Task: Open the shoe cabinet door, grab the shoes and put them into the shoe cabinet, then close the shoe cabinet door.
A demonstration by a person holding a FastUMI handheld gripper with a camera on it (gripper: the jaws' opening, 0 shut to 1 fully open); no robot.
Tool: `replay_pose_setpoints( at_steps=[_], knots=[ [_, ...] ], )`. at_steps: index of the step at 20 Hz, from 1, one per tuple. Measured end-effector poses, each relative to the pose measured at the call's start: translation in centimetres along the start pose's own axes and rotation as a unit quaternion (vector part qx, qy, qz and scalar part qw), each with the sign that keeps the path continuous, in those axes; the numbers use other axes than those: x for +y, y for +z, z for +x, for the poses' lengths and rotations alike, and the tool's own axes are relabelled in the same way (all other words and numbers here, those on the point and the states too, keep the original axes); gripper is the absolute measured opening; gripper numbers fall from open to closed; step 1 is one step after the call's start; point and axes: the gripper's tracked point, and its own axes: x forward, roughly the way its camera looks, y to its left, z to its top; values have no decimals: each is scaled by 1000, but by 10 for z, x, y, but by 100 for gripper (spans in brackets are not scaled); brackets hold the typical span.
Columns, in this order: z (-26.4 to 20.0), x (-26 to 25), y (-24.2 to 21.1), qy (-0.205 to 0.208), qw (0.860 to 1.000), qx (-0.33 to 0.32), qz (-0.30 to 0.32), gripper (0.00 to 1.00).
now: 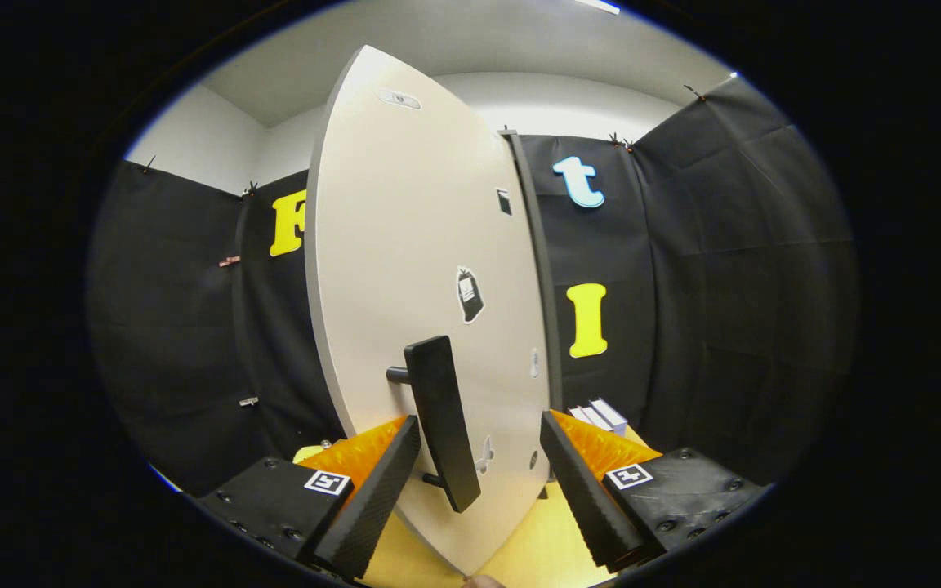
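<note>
Facing the shoe cabinet door (413, 245), the tongs (479, 474) are spread wide, their two fingers standing apart on either side of the door's dark bar handle (442, 420). The handle sits between the fingers, nearer the left one, and neither finger touches it. The pale door is seen at an angle, its dark edge (540, 269) running down its right side, with a small dark sticker (469, 294) above the handle. Below the door lies a yellow surface (536, 555). A small white object (601, 416) rests on it just beyond the right finger, near the black cloth wall (724, 286).
</note>
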Motion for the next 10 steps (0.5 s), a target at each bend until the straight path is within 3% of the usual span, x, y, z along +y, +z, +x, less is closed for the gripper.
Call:
replay_pose_setpoints(
  at_steps=[5, 10],
  knots=[
    [23, 70, -14, 31, 999, -1, -23, 98],
    [27, 104, -22, 38, 999, -2, -31, 98]
  ],
)
